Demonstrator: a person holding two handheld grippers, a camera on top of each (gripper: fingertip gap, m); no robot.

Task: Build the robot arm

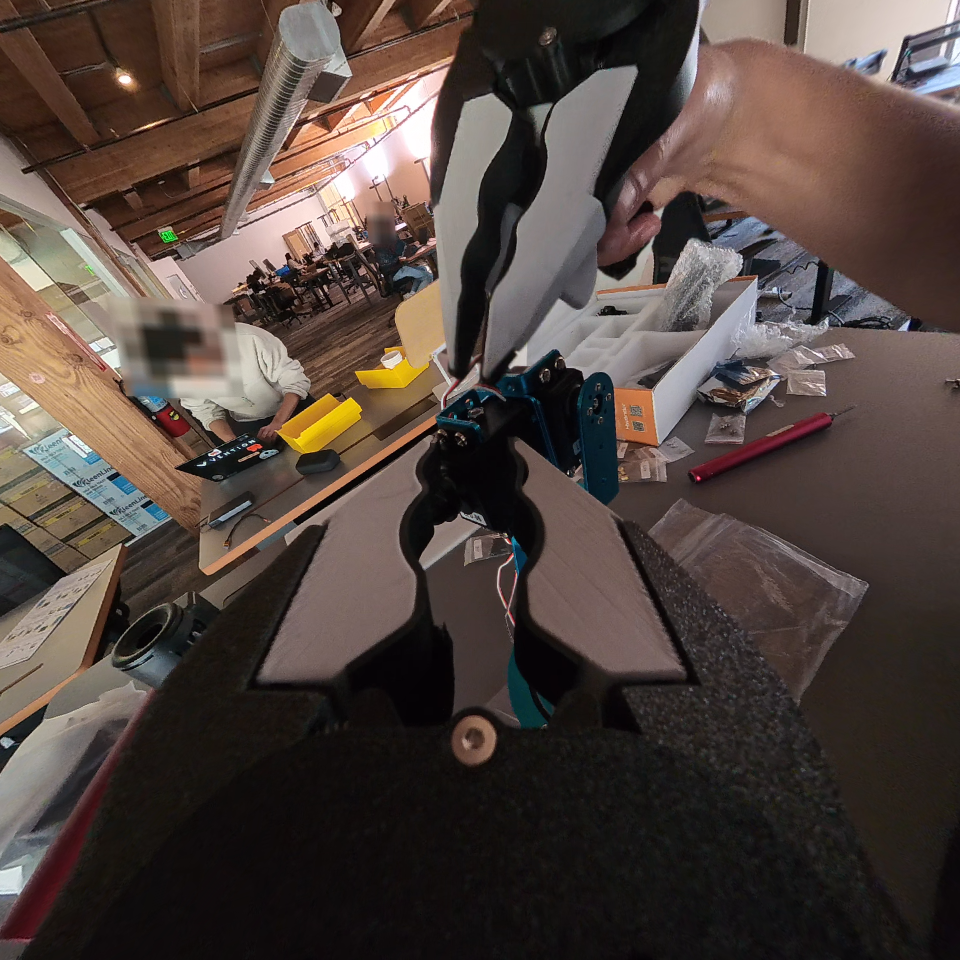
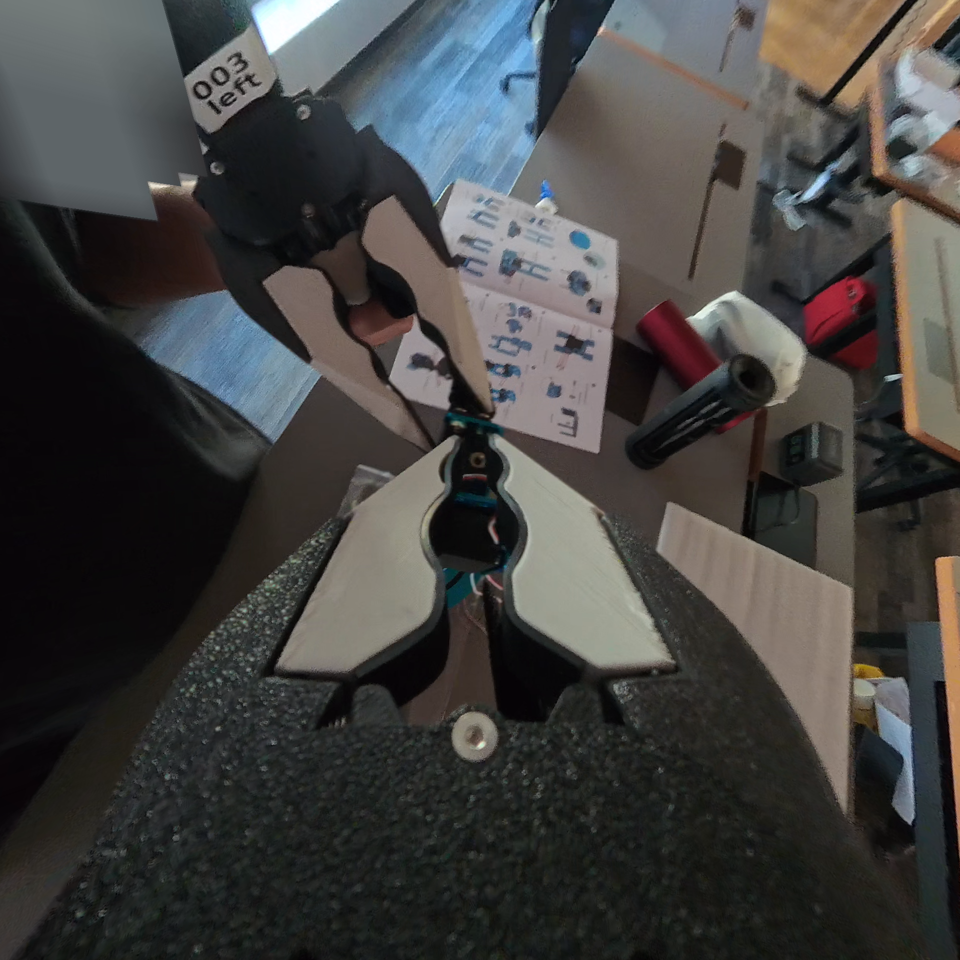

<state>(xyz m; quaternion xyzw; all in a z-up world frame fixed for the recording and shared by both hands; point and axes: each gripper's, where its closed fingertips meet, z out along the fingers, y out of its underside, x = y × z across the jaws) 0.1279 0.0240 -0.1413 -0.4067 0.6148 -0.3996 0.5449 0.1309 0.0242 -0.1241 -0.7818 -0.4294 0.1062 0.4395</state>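
Note:
A small servo assembly (image 1: 550, 410), black servos in blue metal brackets with a red and white wire (image 1: 511, 587), stands over the dark table (image 1: 883, 519). My left gripper (image 1: 475, 447) is shut on the lower black servo body. My right gripper (image 1: 474, 371) comes down from above, held by a bare hand, and its tips pinch the wire at the top of the blue bracket. In the right wrist view my right gripper (image 2: 471, 441) closes at the bracket (image 2: 470, 423), and the left gripper (image 2: 462, 423) reaches in from the upper left.
A white parts box with a foam insert (image 1: 675, 332), a red screwdriver (image 1: 763, 441) and small plastic bags (image 1: 753, 582) lie to the right. An open instruction booklet (image 2: 545, 322), a red cylinder (image 2: 675, 343) and a black ribbed handle (image 2: 696, 410) lie beyond. A person works at a far table with yellow bins (image 1: 322, 421). My two grippers' fingertips are within a few centimetres of each other.

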